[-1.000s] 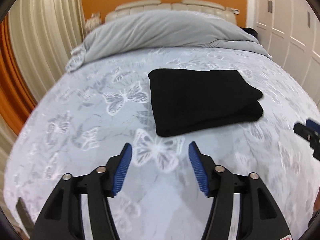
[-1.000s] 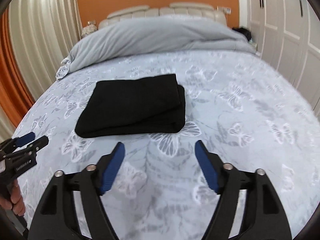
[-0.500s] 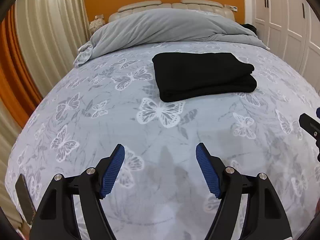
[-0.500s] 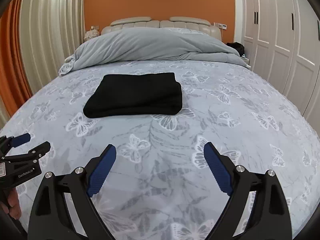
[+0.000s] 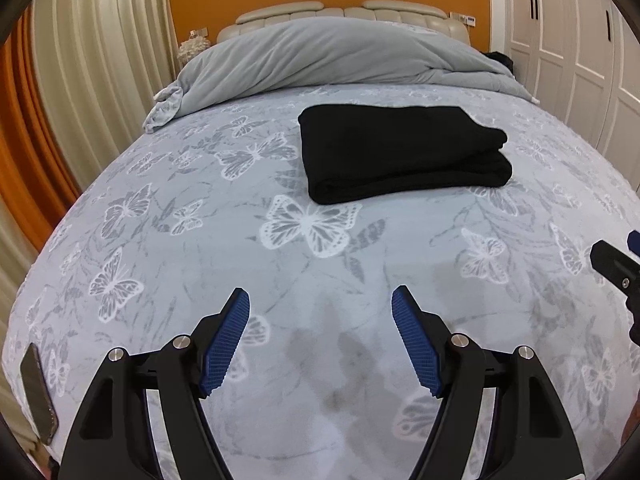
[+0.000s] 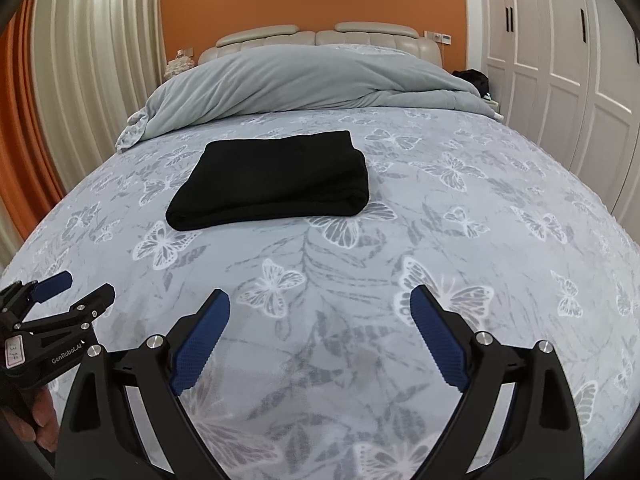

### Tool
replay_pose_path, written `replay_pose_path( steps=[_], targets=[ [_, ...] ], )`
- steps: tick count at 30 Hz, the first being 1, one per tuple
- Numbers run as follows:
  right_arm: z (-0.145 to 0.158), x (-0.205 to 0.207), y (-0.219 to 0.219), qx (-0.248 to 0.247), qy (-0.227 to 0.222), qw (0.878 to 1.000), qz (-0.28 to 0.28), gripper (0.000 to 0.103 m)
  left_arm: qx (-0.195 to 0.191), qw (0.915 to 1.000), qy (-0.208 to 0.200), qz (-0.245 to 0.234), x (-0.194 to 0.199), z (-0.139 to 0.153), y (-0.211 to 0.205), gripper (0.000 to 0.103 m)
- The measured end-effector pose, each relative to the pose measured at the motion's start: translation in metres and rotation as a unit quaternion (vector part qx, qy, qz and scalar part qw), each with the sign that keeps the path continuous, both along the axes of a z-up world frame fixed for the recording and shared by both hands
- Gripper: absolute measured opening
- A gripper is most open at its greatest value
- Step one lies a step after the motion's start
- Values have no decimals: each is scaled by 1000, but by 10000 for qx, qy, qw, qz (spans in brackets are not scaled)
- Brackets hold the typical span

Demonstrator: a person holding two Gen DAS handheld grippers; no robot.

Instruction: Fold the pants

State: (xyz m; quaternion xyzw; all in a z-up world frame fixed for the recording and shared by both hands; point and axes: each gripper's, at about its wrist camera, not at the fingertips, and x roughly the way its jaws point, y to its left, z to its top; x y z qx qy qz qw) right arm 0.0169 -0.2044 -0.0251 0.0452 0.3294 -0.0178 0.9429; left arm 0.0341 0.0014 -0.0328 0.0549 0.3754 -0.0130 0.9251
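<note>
Left wrist view: left gripper (image 5: 320,316) hovered over the bed (image 5: 180,240), jaws spread wide, nothing between the blue pads (image 5: 224,340). Pants (image 5: 400,152) lay folded in a neat black stack on the butterfly-print cover, well ahead of the gripper and slightly to its right, touching neither tool. Grey duvet (image 5: 328,56) was bunched at the headboard (image 5: 348,10) behind them. A tip of the right gripper (image 5: 616,268) showed at the right edge. A dark flat object (image 5: 38,392), too unclear to identify, lay at the bed's near left edge. Right wrist view: right gripper (image 6: 320,324) also over bare cover, jaws wide apart and empty. Pants (image 6: 276,180) were ahead and left of centre, folded edge facing the camera. Left gripper (image 6: 68,296) showed at lower left with a hand (image 6: 40,420) on it, jaws apart, empty. Wardrobe (image 6: 560,60) on the right, curtain (image 6: 80,60) on the left.
</note>
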Motion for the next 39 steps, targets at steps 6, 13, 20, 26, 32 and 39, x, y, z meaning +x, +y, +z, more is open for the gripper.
replay_pose_path(
  steps=[6, 13, 20, 26, 32, 39],
  targets=[
    [1, -2, -4, 111, -8, 9999, -97, 91, 42, 10000, -39, -28, 0, 1, -4, 71],
    [1, -2, -6, 121, -10, 9999, -98, 91, 73, 10000, -9, 51, 1, -1, -4, 71],
    [0, -3, -1, 97, -21, 9999, -49, 91, 128, 9999, -52, 62, 0, -1, -4, 71],
    [1, -2, 2, 83, -23, 9999, -56, 91, 126, 9999, -58, 69, 0, -1, -4, 71],
    [1, -2, 2, 88, -14, 10000, -43, 91, 136, 9999, -70, 76, -1, 0, -4, 71],
    [1, -2, 3, 83, -14, 10000, -48, 91, 139, 9998, -66, 106, -1, 1, -3, 71]
  ],
)
